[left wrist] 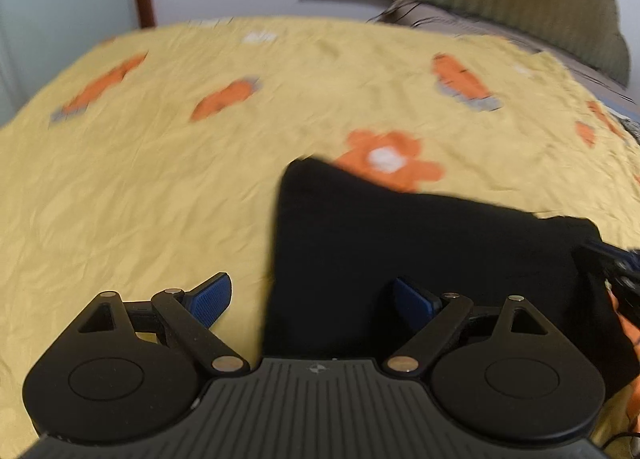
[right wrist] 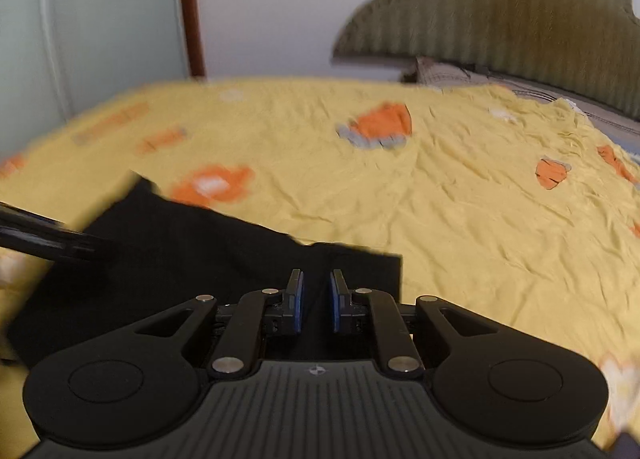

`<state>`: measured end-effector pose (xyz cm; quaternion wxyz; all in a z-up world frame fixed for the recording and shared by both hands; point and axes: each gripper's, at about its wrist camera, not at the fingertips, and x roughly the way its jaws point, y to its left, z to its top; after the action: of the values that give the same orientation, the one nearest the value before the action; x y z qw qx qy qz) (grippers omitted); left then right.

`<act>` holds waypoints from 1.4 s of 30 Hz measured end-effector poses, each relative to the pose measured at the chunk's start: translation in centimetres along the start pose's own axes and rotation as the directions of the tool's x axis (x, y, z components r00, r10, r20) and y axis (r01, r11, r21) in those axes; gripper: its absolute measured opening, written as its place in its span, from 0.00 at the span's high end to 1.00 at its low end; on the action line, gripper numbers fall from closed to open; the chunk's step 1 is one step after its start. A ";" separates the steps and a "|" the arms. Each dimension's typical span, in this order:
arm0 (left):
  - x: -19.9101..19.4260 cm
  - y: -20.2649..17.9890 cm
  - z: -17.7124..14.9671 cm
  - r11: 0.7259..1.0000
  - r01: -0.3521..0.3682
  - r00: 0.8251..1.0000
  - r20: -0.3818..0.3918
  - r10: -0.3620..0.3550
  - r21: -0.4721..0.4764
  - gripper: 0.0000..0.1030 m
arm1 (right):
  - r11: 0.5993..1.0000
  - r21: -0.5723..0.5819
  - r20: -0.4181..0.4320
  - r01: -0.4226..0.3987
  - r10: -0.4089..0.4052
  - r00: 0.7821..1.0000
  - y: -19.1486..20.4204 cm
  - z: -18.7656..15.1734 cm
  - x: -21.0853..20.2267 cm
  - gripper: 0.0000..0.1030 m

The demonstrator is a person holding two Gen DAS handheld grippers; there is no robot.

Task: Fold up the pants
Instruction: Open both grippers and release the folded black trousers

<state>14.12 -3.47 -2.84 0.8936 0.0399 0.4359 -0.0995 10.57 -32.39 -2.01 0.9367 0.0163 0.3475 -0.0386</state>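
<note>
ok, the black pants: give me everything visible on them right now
The black pants are plain dark matte fabric, seemingly folded into a flat, roughly rectangular block with straight edges and one sharp far corner. No waistband, pockets or seams can be made out; both views are blurred. They lie on the yellow bedsheet, beside an orange flower print. The left gripper stands open over their near edge; the right gripper is nearly shut above them; whether it pinches fabric is unclear.

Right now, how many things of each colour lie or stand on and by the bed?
Black: 1, the folded pants
Yellow: 1, the bedsheet
Olive green: 1, the headboard
Total: 3
</note>
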 end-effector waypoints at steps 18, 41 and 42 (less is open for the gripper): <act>-3.3 7.5 0.5 0.987 0.017 1.000 0.028 -0.012 -0.163 0.12 | 0.985 -0.043 0.056 -0.166 0.168 0.984 5.4 4.0 -0.1 0.85; -4.8 5.2 -3.2 0.996 0.090 0.996 -0.013 -0.090 0.009 0.12 | 0.954 -0.073 -0.128 -0.292 0.282 0.951 14.1 7.0 9.3 0.78; -4.8 4.8 -3.3 0.994 0.101 0.995 -0.017 -0.100 0.034 0.11 | 0.963 -0.062 -0.091 -0.262 0.256 0.962 13.6 7.2 8.3 0.78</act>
<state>9.65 2.43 -1.16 0.8834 0.0340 0.4422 -0.1516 22.63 -19.75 -1.87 0.9187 0.0286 0.3815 0.0980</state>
